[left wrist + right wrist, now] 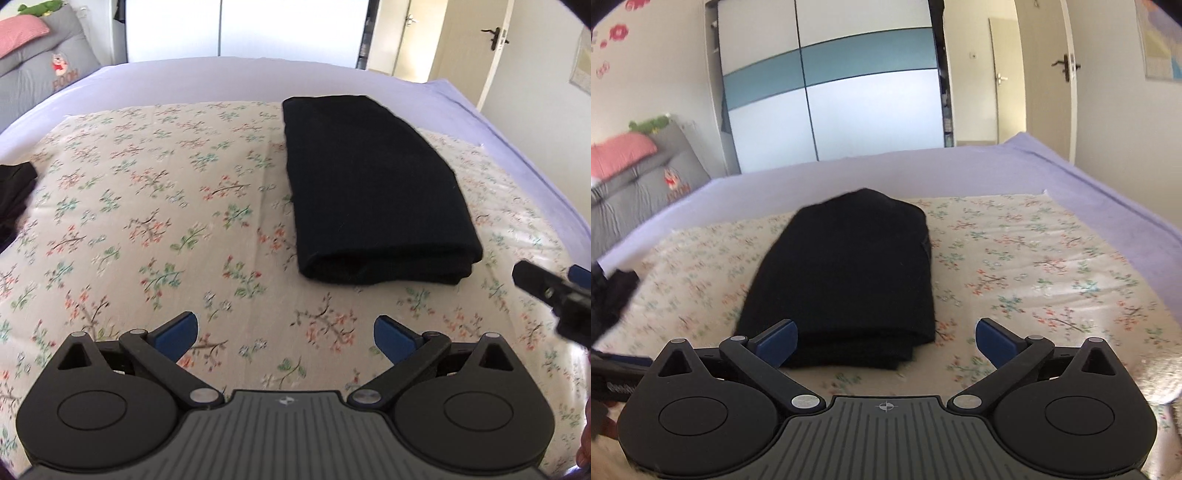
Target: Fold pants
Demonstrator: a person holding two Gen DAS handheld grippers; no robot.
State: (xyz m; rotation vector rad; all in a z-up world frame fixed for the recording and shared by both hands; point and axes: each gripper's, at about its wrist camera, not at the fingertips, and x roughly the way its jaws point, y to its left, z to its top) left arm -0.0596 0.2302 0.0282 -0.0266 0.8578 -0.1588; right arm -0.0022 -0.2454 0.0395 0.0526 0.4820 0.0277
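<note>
- Pants (373, 184): black, folded to a compact oblong stack, several layers thick. Lie flat on floral sheet (166, 221), right of its centre, well clear of all edges.
- Long axis: runs from the near side toward the far side of bed (184, 77), i.e. toward the wardrobe (831, 92). Rounded fold edge faces the cameras; far end is narrower.
- Placement, reason (judged): flat, squared and free of both tools – looks like a finished fold set down to rest; task appears at or near its end.
- Left gripper (286, 332): jaws wide apart, nothing between them, over bare sheet short of the pants' near edge.
- Right gripper (886, 341): jaws spread full, empty; left pad (779, 338) overlaps the pants' near edge in view, contact can't be told. Pads aren't pressing the cloth.
- Both wide prob. because the cloth is let go.
- Other dark cloth (14, 195): at sheet's left edge, apart from pants; what it is, can't tell.
- Grey cushion (55, 70), pink pillow (22, 33): far left corner, not involved.
</note>
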